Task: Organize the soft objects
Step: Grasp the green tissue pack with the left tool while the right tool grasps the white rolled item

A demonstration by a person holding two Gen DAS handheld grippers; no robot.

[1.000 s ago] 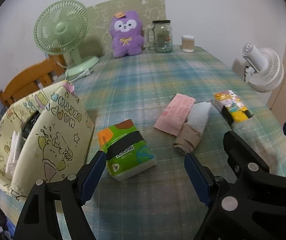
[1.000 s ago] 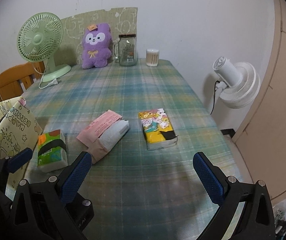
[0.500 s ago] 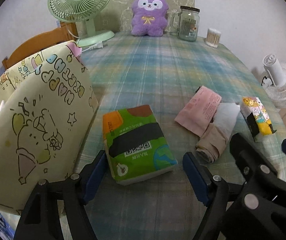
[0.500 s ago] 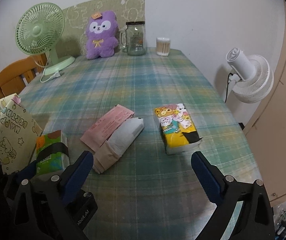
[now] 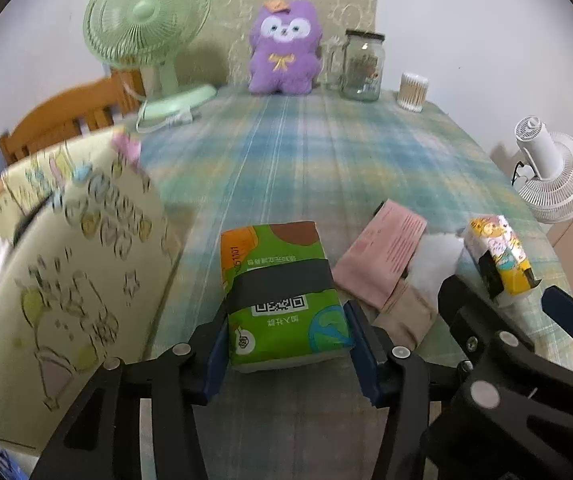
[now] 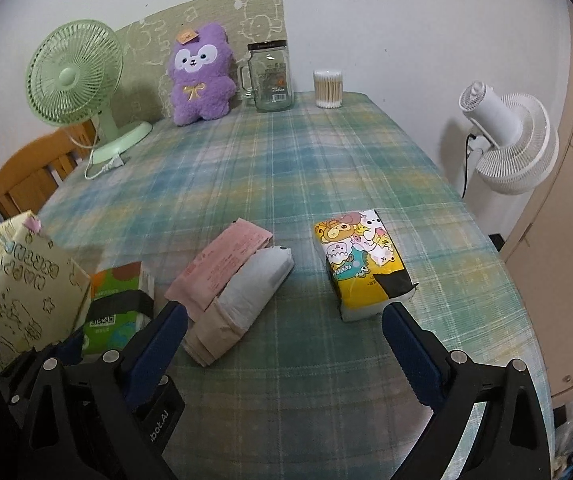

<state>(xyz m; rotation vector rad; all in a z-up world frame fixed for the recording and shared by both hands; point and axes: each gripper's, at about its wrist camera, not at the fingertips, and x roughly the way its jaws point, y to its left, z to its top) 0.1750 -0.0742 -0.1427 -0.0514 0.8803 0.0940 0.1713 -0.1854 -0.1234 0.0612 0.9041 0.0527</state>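
Left claw [image 5: 286,344] of mine has just been closing — its pads now press both sides of the green tissue pack [image 5: 282,292], which lies on the bench [image 5: 326,160] beside the paper bag [image 5: 66,264]. Right claw [image 6: 286,336] hangs open near the yellow pack [image 6: 362,264] — lifting seems next.

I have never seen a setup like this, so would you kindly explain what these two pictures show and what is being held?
A person holds a two-finger clamp in each hand, each with a camera looking along its fingers. The left clamp's view shows the left gripper, whose jaws have just been closing, shut on the green tissue pack, beside a yellow gift bag. The right clamp's view shows the right gripper open near the yellow tissue pack, touching nothing. Pink and white folded packets lie between the packs on the checked tablecloth.
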